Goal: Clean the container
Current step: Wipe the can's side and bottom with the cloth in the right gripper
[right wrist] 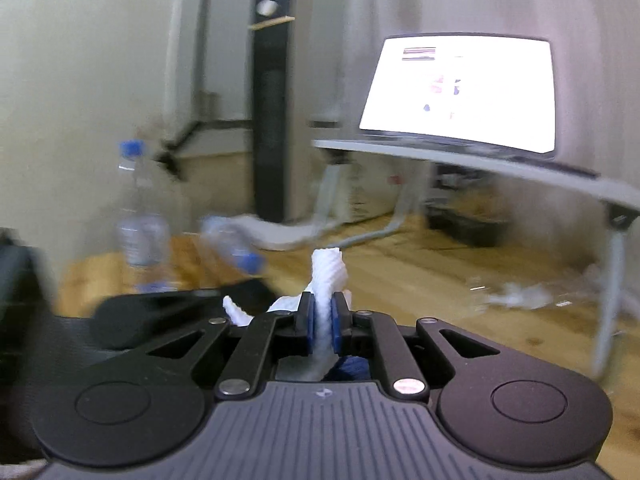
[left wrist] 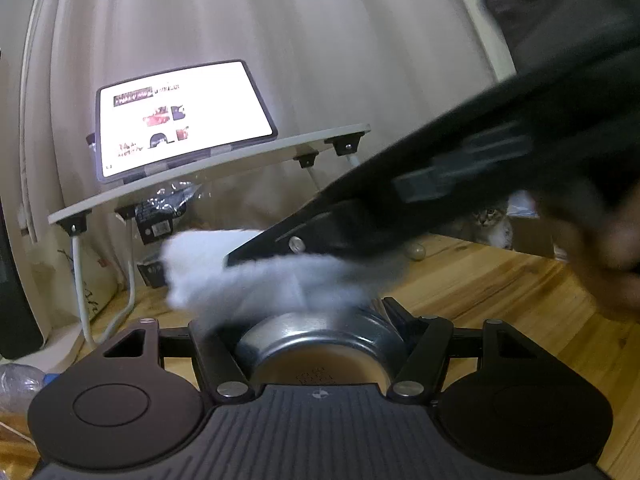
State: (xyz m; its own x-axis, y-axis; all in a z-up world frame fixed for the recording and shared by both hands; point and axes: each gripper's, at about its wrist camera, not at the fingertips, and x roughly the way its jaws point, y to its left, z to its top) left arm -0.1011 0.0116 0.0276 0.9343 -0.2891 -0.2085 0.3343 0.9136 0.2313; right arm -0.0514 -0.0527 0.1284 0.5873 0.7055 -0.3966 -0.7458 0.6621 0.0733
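Observation:
My left gripper [left wrist: 316, 344] is shut on a round metal container [left wrist: 316, 350], held between its fingers close to the camera. My right gripper [right wrist: 323, 322] is shut on a white paper towel [right wrist: 328, 276] that sticks up between its blue pads [right wrist: 307, 322]. In the left wrist view the right gripper [left wrist: 248, 256] reaches in from the upper right, blurred, and the white towel [left wrist: 240, 268] lies over the container's far rim.
A small white folding table [left wrist: 208, 172] holds a lit tablet [left wrist: 180, 116] before a beige curtain. Water bottles [right wrist: 140, 216] stand and lie on the wooden floor at left. A dark tower [right wrist: 276, 104] stands behind. A cat [left wrist: 490, 220] sits at right.

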